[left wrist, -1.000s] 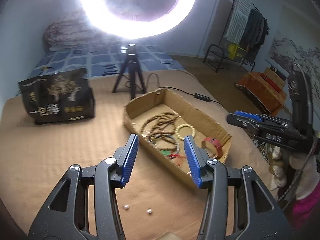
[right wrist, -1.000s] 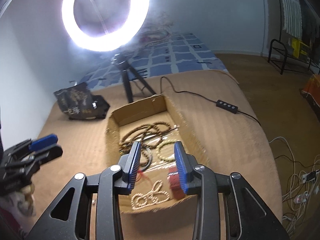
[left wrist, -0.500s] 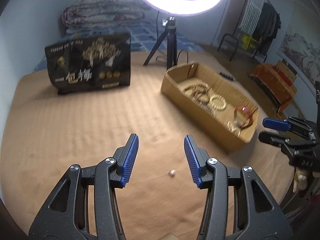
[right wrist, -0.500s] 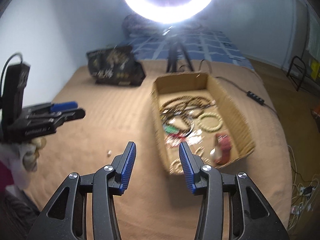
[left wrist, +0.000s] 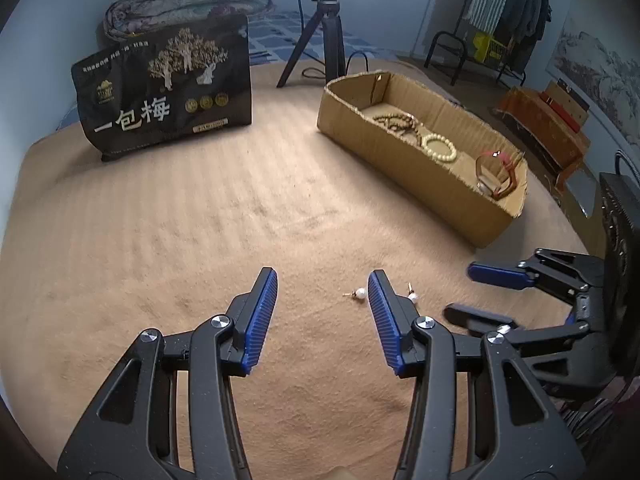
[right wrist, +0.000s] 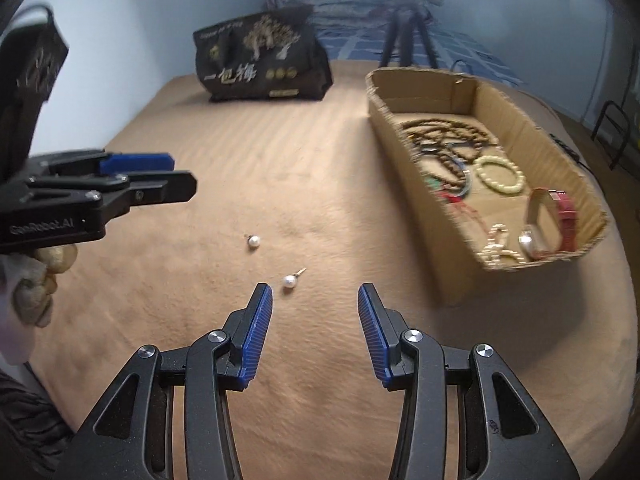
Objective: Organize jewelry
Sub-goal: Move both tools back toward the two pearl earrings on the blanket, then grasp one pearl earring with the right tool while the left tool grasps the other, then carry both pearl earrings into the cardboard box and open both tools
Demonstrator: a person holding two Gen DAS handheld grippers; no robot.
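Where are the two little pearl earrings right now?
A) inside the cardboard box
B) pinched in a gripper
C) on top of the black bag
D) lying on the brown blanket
D: both pearl earrings lie loose on the brown blanket, outside the cardboard box, with neither gripper touching them.

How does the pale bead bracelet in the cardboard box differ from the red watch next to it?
The pale bead bracelet is a ring of round cream beads lying flat on the floor of the cardboard box; the red watch has a smooth red strap and stands up on edge as a tall loop. The bracelet sits mid-box, while the watch is at the near end. Both are closed loops resting loose inside the box.
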